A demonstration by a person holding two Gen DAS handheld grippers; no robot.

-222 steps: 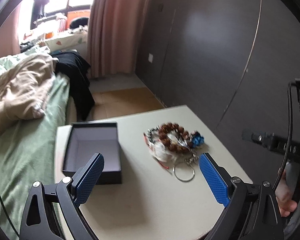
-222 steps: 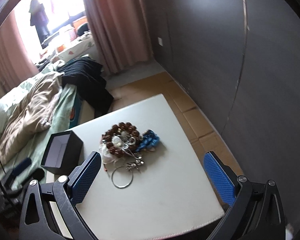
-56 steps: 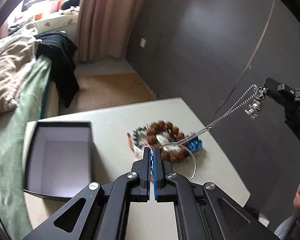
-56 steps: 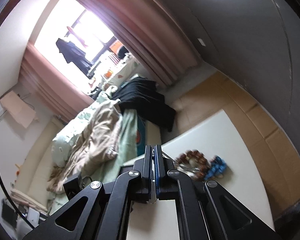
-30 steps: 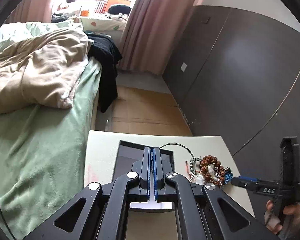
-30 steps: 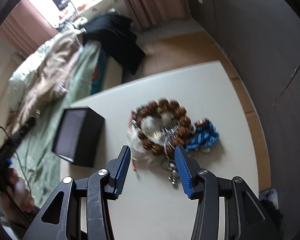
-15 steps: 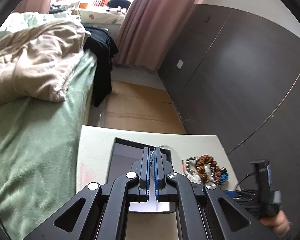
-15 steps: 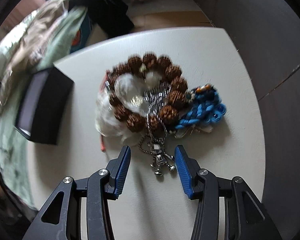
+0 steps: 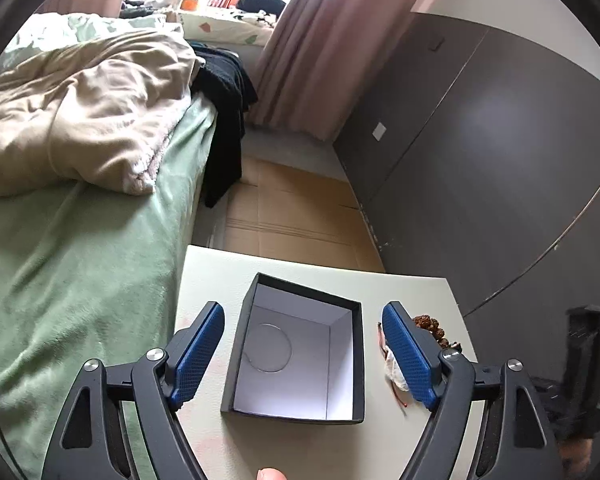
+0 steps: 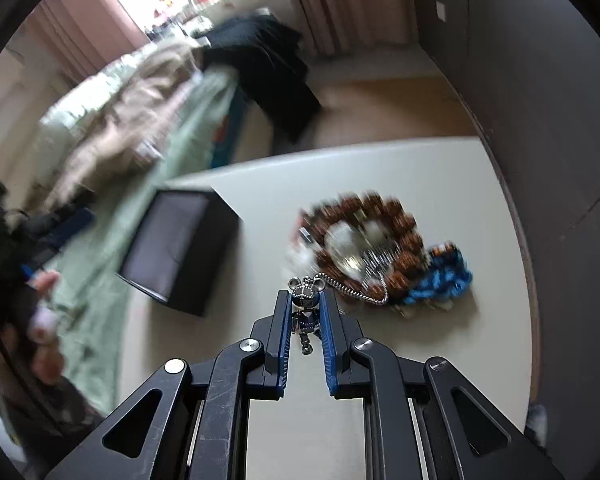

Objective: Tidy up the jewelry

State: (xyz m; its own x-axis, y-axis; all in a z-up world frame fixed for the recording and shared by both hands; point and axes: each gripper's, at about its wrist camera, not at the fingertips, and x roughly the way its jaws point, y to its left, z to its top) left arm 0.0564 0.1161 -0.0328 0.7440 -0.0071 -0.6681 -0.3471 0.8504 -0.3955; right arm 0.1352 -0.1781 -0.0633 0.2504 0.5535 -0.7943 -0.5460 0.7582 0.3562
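An open black box (image 9: 296,350) with a white inside sits on the pale table (image 9: 220,268). A thin silver hoop (image 9: 267,347) lies flat on its floor. My left gripper (image 9: 300,344) is open above the box, one finger on each side. My right gripper (image 10: 305,314) is shut on a small bear charm (image 10: 306,302); its silver chain (image 10: 352,290) trails back to the jewelry pile (image 10: 380,248) of brown beads, white pieces and a blue bracelet (image 10: 440,280). The box also shows in the right wrist view (image 10: 180,240), left of the pile.
A bed with a green sheet (image 9: 72,260) and a beige duvet (image 9: 80,120) borders the table on the left. A dark panelled wall (image 9: 500,160) stands to the right. The pile's edge (image 9: 432,326) shows beside my left gripper's right finger.
My left gripper has opened and let the silver hoop drop into the box. My right gripper has closed on the bear charm and lifted it from the pile.
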